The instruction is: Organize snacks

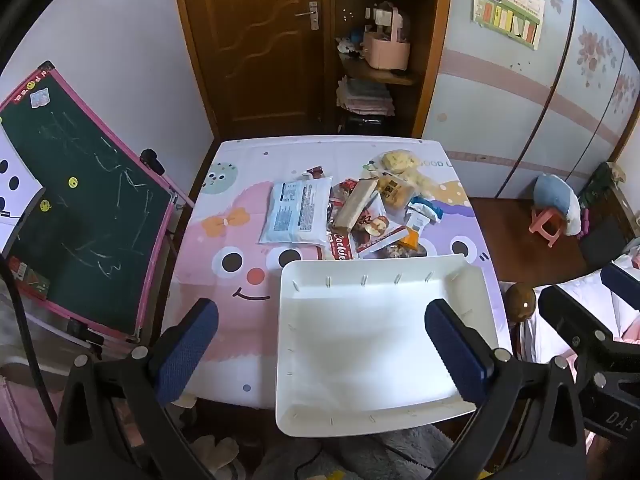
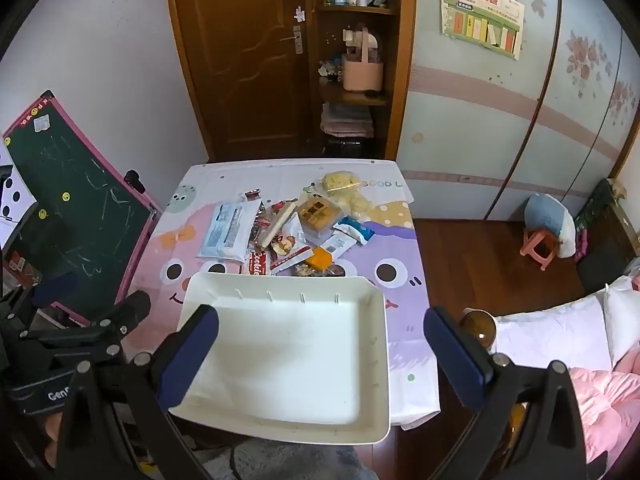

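A pile of snack packets (image 1: 360,216) (image 2: 292,232) lies in the middle of the table, among them a large white-and-blue bag (image 1: 298,212) (image 2: 230,232) and a red cookie pack (image 1: 340,246) (image 2: 258,262). In front of the pile stands an empty white tray (image 1: 472,280) (image 2: 372,296), hanging over the near table edge. My left gripper (image 1: 322,354) hovers open above the tray's near left part. My right gripper (image 2: 320,360) hangs open above the tray's near right side. Neither holds anything.
The table (image 1: 224,320) (image 2: 400,312) wears a cartoon cloth. A chalkboard easel (image 1: 80,208) (image 2: 76,208) leans at the left. Behind are a wooden door (image 1: 256,40) and shelves (image 2: 356,80). A bed (image 2: 560,340) and a pink stool (image 2: 540,248) stand at the right.
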Motion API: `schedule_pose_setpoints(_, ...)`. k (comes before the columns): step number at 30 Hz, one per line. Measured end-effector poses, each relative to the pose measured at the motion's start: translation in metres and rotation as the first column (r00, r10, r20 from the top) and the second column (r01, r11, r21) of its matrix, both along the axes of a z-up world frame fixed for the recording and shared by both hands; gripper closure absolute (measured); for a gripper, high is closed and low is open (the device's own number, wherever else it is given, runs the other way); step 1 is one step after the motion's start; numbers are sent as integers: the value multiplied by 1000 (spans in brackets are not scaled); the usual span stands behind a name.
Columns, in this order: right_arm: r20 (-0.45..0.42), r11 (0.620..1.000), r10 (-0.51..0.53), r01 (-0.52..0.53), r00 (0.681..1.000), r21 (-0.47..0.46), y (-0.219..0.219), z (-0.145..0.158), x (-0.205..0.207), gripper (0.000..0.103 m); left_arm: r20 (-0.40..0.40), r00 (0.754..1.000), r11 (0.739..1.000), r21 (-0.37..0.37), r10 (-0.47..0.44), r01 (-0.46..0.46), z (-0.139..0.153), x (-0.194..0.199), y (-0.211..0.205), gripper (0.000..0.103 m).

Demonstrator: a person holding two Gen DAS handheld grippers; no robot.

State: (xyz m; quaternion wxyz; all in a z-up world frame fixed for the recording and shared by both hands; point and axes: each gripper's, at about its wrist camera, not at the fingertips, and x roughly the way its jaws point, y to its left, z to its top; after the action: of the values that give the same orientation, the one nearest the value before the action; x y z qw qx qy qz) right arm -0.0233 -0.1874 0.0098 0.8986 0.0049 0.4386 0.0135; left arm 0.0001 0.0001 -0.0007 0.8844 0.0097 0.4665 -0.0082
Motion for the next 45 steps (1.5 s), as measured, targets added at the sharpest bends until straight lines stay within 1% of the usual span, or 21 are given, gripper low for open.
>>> schedule_pose_setpoints(1, -1, 1000, 1, -1, 1000, 0, -5, -1, 0, 0, -2, 1000, 1000, 5, 1, -1, 0, 0, 0, 0)
schedule_pose_setpoints(2, -3, 997, -6, 6, 1000, -72, -1, -2, 1, 0, -1, 1000, 1000, 2, 2, -2, 0, 0, 0, 0)
schedule_pose_setpoints(6, -7, 999, -36, 36, 999, -40, -7, 1, 1, 0, -7, 1000, 1000, -1, 0, 0, 0, 1, 0, 0)
schedule_pose_setpoints(7, -9, 998, -44, 43, 999, -46, -6, 1, 1, 0, -6, 1000, 1000, -3, 0, 0, 0, 1, 0, 0)
schedule_pose_setpoints(9, -13, 997, -41, 41, 999, -59, 0, 3, 1, 0, -6, 1000, 1000, -5, 1, -1, 0, 1, 0, 0)
schedule_pose_setpoints(10, -15, 998, -42, 41, 999, -57, 1, 2, 4, 0, -7, 1000, 1000, -4, 1, -1, 0, 1, 0, 0)
schedule_pose_setpoints(11, -12, 999, -36, 36, 999, -34, -7, 1, 3, 0, -8, 1000, 1000, -6, 0, 0, 0, 1, 0, 0)
schedule_pose_setpoints(16, 2, 999, -26, 26, 1000, -35, 5, 7, 1, 1, -9, 1000, 1000, -11, -4, 4, -1, 1, 0, 0)
schedule_pose_setpoints(22, 4, 999, -22, 22, 1000, -28, 0, 8, 3, 1, -13, 1000, 1000, -13, -7, 7, -6, -1, -2, 0)
schedule_pose_setpoints(27, 3, 999, -22, 22, 1000, -33, 3, 6, 3, 1, -12, 1000, 1000, -13, -9, 9, -2, -1, -2, 0)
schedule_pose_setpoints(35, 5, 1000, -20, 20, 1000, 16, -2, 5, 1, 1, -16, 1000, 1000, -14, -9, 9, 0, 2, -2, 0)
schedule_pose_setpoints(45, -9, 999, -29, 29, 1000, 31, -8, 3, 4, 1, -16, 1000, 1000, -17, -10, 10, 0, 2, -1, 0)
